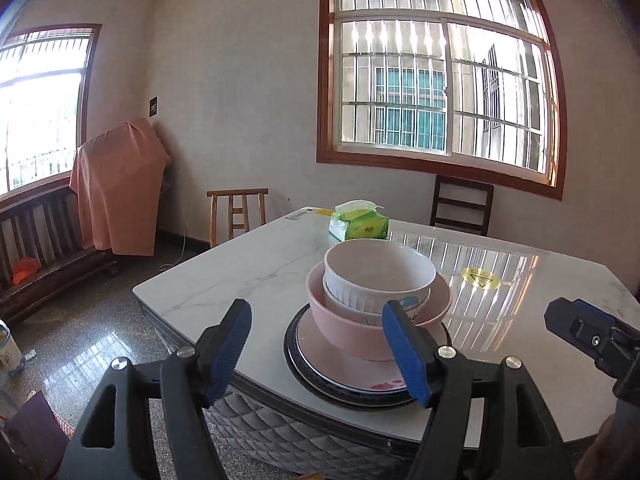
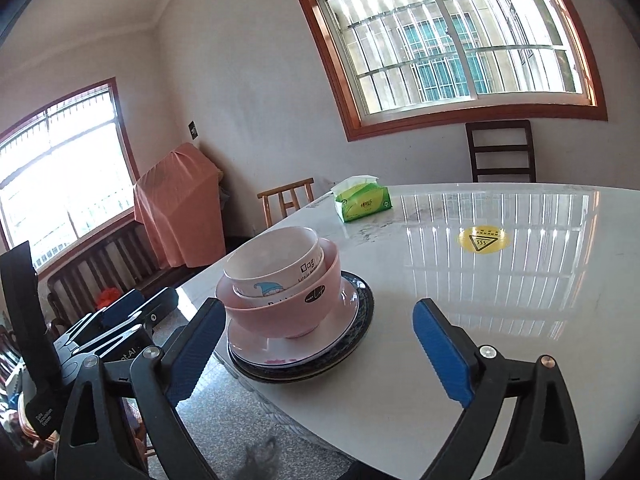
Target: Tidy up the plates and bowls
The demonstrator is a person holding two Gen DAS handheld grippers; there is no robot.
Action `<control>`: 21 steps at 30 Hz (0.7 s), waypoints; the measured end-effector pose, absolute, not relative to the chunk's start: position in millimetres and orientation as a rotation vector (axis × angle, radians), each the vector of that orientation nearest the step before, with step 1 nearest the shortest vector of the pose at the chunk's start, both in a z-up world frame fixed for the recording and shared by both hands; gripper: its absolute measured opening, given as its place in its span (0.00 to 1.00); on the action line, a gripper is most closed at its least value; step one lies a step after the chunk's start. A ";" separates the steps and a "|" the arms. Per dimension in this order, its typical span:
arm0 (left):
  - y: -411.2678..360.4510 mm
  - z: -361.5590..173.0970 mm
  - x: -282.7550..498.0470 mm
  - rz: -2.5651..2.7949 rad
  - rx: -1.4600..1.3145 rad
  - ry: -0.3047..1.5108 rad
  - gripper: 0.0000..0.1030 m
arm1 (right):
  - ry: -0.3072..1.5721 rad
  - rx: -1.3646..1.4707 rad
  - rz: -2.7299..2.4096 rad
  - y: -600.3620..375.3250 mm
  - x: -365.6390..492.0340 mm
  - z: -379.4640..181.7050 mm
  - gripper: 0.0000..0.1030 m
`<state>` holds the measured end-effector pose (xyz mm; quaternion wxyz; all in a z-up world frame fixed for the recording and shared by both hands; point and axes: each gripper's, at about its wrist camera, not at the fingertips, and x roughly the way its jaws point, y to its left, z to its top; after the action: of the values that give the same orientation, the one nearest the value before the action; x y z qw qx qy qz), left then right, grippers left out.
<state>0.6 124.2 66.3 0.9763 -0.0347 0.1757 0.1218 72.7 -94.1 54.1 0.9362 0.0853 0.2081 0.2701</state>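
Observation:
A stack stands near the marble table's near edge: dark-rimmed plates (image 1: pixel 304 364) (image 2: pixel 360 320) at the bottom, a pink-white plate (image 1: pixel 320 344) (image 2: pixel 260 344), a pink bowl (image 1: pixel 348 332) (image 2: pixel 280 312), and two white bowls (image 1: pixel 376 276) (image 2: pixel 276 264) nested inside. My left gripper (image 1: pixel 320 344) is open and empty, just short of the stack. My right gripper (image 2: pixel 320 344) is open and empty, near the stack's right side. The right gripper also shows in the left wrist view (image 1: pixel 580 326), and the left gripper in the right wrist view (image 2: pixel 120 320).
A green tissue box (image 1: pixel 358 225) (image 2: pixel 362 200) sits at the table's far side. A yellow warning sticker (image 1: pixel 480 279) (image 2: pixel 482 240) is on the tabletop (image 1: pixel 240 272) (image 2: pixel 500 320). Wooden chairs (image 1: pixel 238 212) (image 2: pixel 500 152) stand beyond the table. A cloth-covered object (image 1: pixel 116 188) stands by the wall.

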 end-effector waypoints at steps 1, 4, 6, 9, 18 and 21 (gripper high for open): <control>119.5 69.2 -1.5 0.239 -0.065 0.350 0.77 | 0.422 0.169 0.559 -96.0 69.1 54.7 0.94; 106.2 79.1 -8.1 0.213 -0.050 0.338 0.81 | 0.412 0.170 0.564 -101.4 61.4 54.5 0.96; 99.6 85.2 -15.2 0.197 -0.048 0.308 0.81 | 0.398 0.184 0.566 -108.1 56.2 55.5 0.96; 92.2 93.0 -22.2 0.160 -0.050 0.293 0.82 | 0.389 0.192 0.560 -114.6 51.8 56.3 0.96; 87.2 103.2 -26.4 0.098 -0.102 0.326 0.83 | 0.373 0.202 0.554 -121.4 44.5 52.6 0.97; 85.4 100.9 -27.5 0.105 -0.097 0.328 0.83 | 0.364 0.190 0.546 -121.9 42.3 51.0 0.97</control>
<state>-27.5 85.4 100.9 0.9840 -0.0483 0.1633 0.0524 42.3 -121.9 51.0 0.9422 0.0931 0.1786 0.2677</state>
